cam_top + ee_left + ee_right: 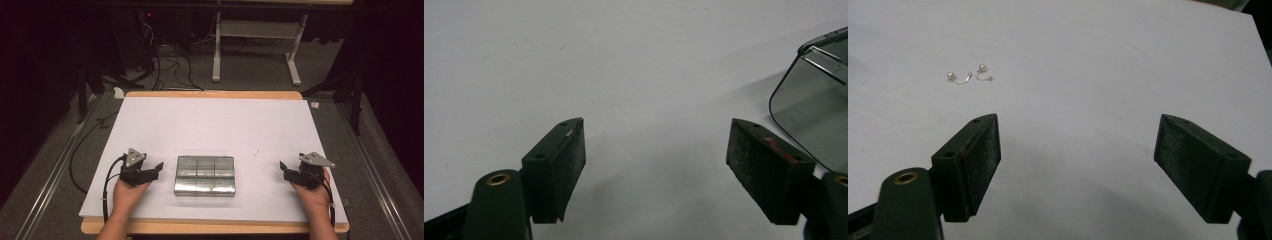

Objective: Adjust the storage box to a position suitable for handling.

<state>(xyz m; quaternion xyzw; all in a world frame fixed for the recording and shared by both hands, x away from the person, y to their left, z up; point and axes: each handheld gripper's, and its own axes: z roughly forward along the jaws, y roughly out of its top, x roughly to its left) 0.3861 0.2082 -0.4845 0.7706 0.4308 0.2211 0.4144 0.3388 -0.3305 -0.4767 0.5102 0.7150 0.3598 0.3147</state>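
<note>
Holding both hands low at the near edge of the worktop (150, 107), so this looks like the very start of the job. My left gripper (159, 166) is wide open with nothing between the pads, and my right gripper (283, 166) is the same: released, empty, jaws standing well apart.

The clear plastic organizer box (205, 175) sits between the two grippers, just beside the left one. In the left gripper view a rounded corner of it (819, 105) shows off to the right of my right-hand pad, close but not touching. It looks divided into little compartments, and I can't tell if the lid is latched or if anything is inside.

The two small earrings (969, 75) lie ahead of my right gripper and a bit to its left, on bare white sheet, well clear of the jaws. In the high view they're just tiny specks (257, 151) between the box and that gripper.

My guess at the step: reaching in, nothing picked up yet. Next move probably calls for the right gripper to go forward and left, come down over one earring and pinch it gently. They're tiny and thin, so the pads need to close almost fully and square on it, or it'll skid off. The left gripper can likely steady or open the box.
</note>
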